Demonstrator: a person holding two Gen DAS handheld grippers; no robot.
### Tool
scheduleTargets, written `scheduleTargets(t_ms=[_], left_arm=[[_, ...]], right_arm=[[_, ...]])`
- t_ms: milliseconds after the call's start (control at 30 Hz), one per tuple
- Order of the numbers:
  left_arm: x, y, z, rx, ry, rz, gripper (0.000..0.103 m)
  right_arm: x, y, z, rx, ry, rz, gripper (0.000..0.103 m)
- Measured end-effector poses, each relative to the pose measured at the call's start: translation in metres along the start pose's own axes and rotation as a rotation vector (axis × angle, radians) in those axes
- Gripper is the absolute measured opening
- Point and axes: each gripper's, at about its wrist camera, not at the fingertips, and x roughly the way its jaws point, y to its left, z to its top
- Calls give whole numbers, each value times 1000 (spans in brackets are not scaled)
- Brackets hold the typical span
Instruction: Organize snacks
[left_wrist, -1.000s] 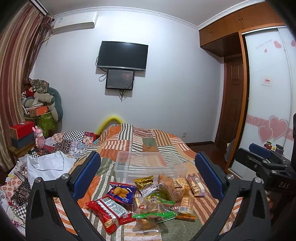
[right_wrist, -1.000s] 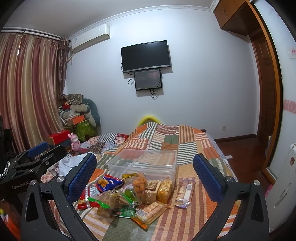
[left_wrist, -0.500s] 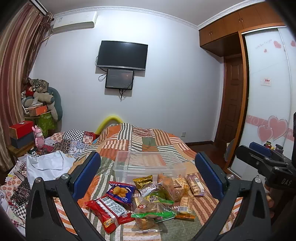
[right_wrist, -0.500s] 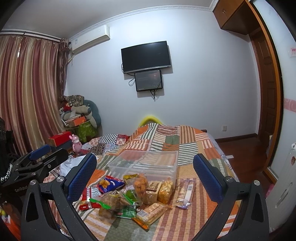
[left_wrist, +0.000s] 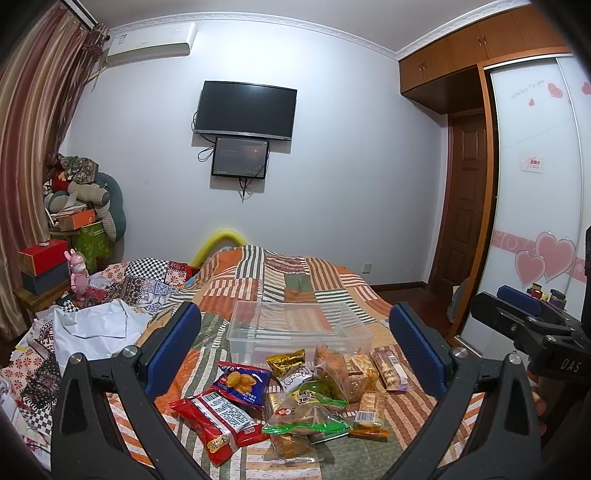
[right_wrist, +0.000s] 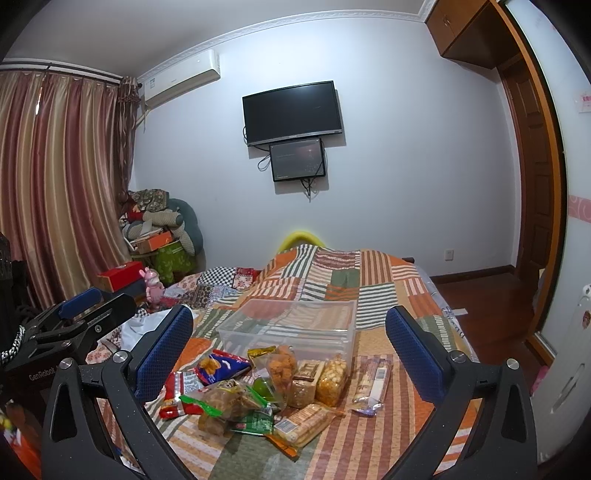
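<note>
A heap of snack packets lies on the patchwork bedspread (left_wrist: 288, 284): a red packet (left_wrist: 218, 421), a blue chip bag (left_wrist: 242, 382), a green-edged packet (left_wrist: 306, 428) and several clear bags of biscuits (right_wrist: 303, 424). Behind the heap stands an empty clear plastic bin (left_wrist: 295, 326) (right_wrist: 295, 325). My left gripper (left_wrist: 293, 350) hovers above the heap, open, nothing between its blue pads. My right gripper (right_wrist: 290, 350) is likewise open and held over the snacks. Each gripper shows at the edge of the other's view.
White cloth (left_wrist: 96, 328) and patterned bedding lie on the bed's left side. A side table carries red boxes (left_wrist: 42, 256) and a pink toy (left_wrist: 79, 269). Curtains (right_wrist: 55, 184) hang left; a wardrobe (left_wrist: 535, 203) and door stand right. A TV (left_wrist: 245, 110) hangs on the far wall.
Both views have shifted very slightly; the snacks and bin lie as before and both grippers stay open.
</note>
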Motion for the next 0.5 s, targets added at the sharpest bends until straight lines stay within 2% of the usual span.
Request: scheduleTargets(t_ms=[500], left_arm=[[3, -2, -1, 4, 4, 2, 103]], right_arm=[[2, 2, -1, 0, 8, 8, 103]])
